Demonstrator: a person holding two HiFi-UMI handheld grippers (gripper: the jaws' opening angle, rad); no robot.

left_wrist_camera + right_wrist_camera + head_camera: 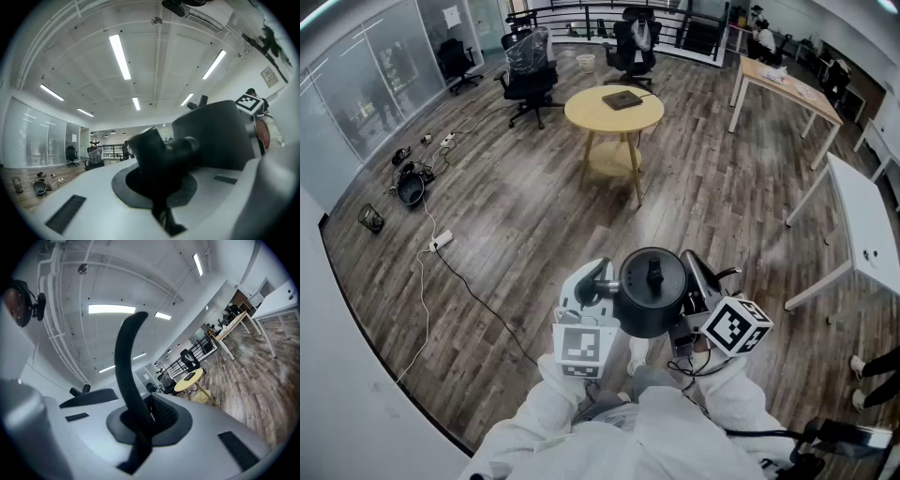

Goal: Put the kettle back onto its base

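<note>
Kettle (652, 291) is hanging in the air close in front of the person, lid up, over bare floor (516, 216). It is resting on nothing.

Left gripper (602, 284) is reaching in from the kettle's left. In its own view the jaws (157, 185) are closing fully on a black stub of the kettle, with the grey body (220, 136) just right of it. Spout or fitting: cannot tell.

Right gripper (698, 283) is coming in from the right. Its jaws (138, 423) are clamping tight on the thin curved handle (129, 357).

The base is not showing clearly in any view. A dark flat thing (622, 98) is lying on the round table (581, 117), well apart, far side of the room. Whether that is the base I cannot tell.

Risks, as judged:
- Both grips are sitting on narrow parts, so the kettle could be pivoting about them. Any uneven lift would be tipping it, and any contents would be spilling.
- The handle is slim and smooth, so it could be sliding through the right pads during the carry.
- A cable (473, 295) is trailing across the near-left floor, so walking with eyes on the kettle is risking a trip.
- Setting down off-centre would be leaving the kettle tilted on its base.
</note>
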